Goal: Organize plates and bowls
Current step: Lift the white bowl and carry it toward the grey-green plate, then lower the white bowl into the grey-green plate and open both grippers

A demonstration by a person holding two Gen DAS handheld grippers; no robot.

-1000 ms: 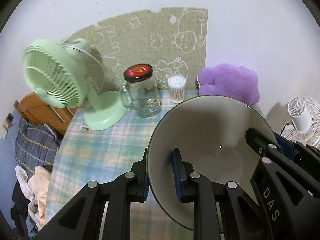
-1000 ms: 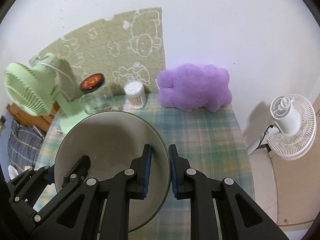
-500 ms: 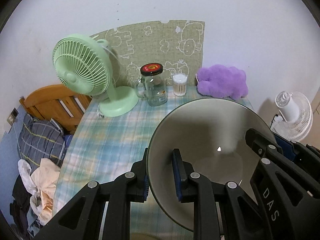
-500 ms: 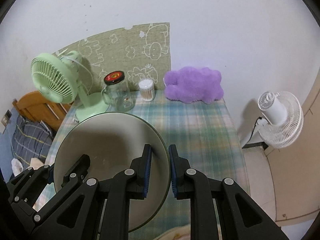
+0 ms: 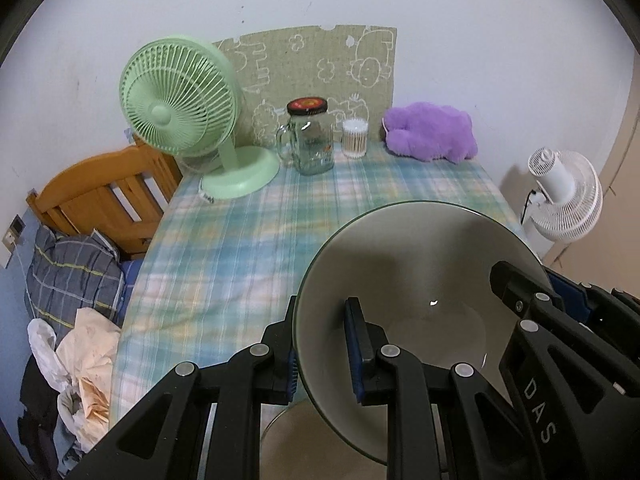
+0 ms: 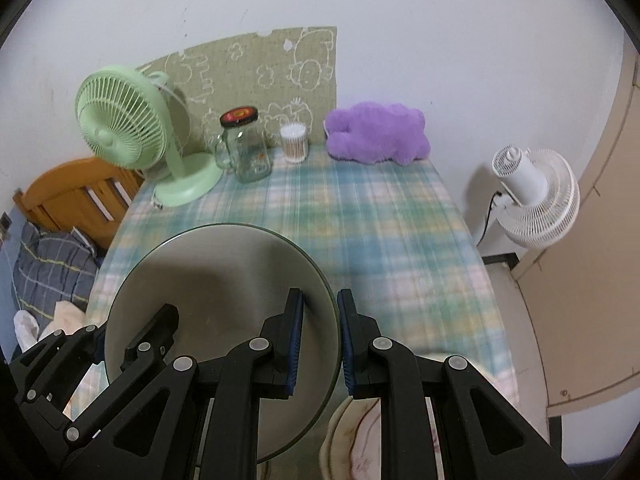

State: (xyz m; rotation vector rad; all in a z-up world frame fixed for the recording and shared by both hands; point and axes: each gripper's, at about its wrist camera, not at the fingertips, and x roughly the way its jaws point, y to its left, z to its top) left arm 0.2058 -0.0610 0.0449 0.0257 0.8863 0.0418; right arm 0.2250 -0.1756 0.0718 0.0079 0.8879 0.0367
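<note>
My bowl [image 5: 420, 280] looks glazed ceramic, smooth with a glossy glint; my gripper fingers [image 5: 362, 354] are matt black plastic with blue pads. Checked cloth covers the table [image 5: 248, 248]; the jar [image 5: 310, 142] is clear glass, the purple toy [image 5: 432, 132] fuzzy plush

black grippers [image 5: 322, 346], blue pads (silver screws)

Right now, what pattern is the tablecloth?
Pale blue-green plaid tablecloth, clearest in the right wrist view.
</note>
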